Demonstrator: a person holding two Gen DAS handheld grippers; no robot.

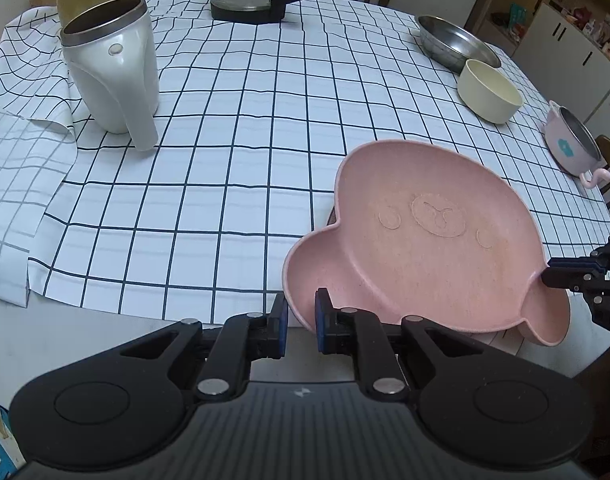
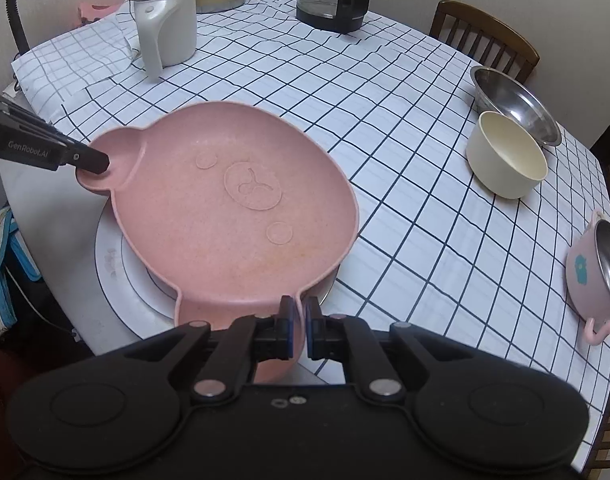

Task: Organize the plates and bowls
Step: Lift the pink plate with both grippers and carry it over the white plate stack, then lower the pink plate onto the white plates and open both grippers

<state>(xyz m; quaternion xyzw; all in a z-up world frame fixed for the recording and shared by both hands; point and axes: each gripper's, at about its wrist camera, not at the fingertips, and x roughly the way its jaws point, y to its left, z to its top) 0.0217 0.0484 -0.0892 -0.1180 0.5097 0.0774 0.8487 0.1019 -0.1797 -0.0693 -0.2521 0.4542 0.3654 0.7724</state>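
A speckled pink bear-shaped plastic plate (image 2: pixel 233 216) is gripped at each ear rim by the clenched left gripper (image 1: pixel 301 322) and right gripper (image 2: pixel 299 322), above a white round plate (image 2: pixel 121 276). At two o'clock a cream matte bowl (image 2: pixel 507 156) is seen touching a steel bowl (image 2: pixel 513 104).

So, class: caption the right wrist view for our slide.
Both grippers clamp a pink bear-shaped plate by its ears above a white plate.

Both cams sit right on the grippers, angled down, super close to the pink bear-face plate (image 1: pixel 425 240) (image 2: pixel 233 216): left from one ear, right from the other. Shared: checked tablecloth (image 1: pixel 245 160) (image 2: pixel 385 140), cream bowl (image 1: pixel 489 92) (image 2: pixel 505 156).
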